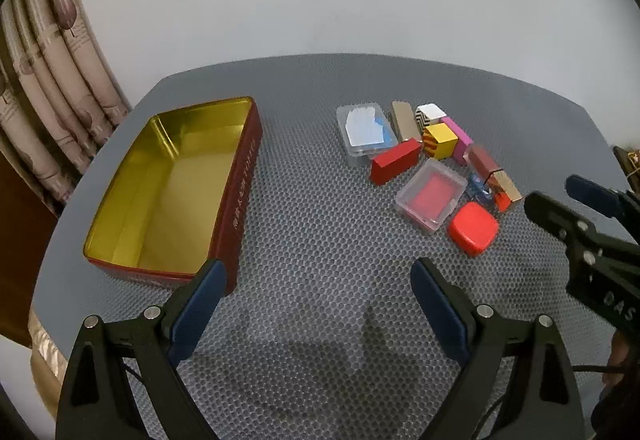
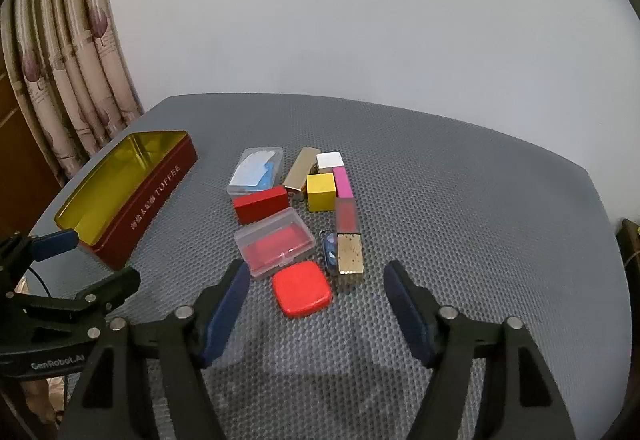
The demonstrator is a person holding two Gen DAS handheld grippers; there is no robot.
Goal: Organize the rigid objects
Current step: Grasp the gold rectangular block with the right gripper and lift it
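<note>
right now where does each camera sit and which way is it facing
Left wrist: on the left tongs, looking down over the mat at the tin; own open tongs show, right tongs at right.
Right wrist: on the right tongs, above the red case; left tongs at left.
Shared: tin, red case, mat.

The left tongs [image 1: 314,268] gape empty over the grey mat [image 1: 320,240], between the gold-lined tin [image 1: 168,183] and the clustered small boxes [image 1: 424,155].
</note>
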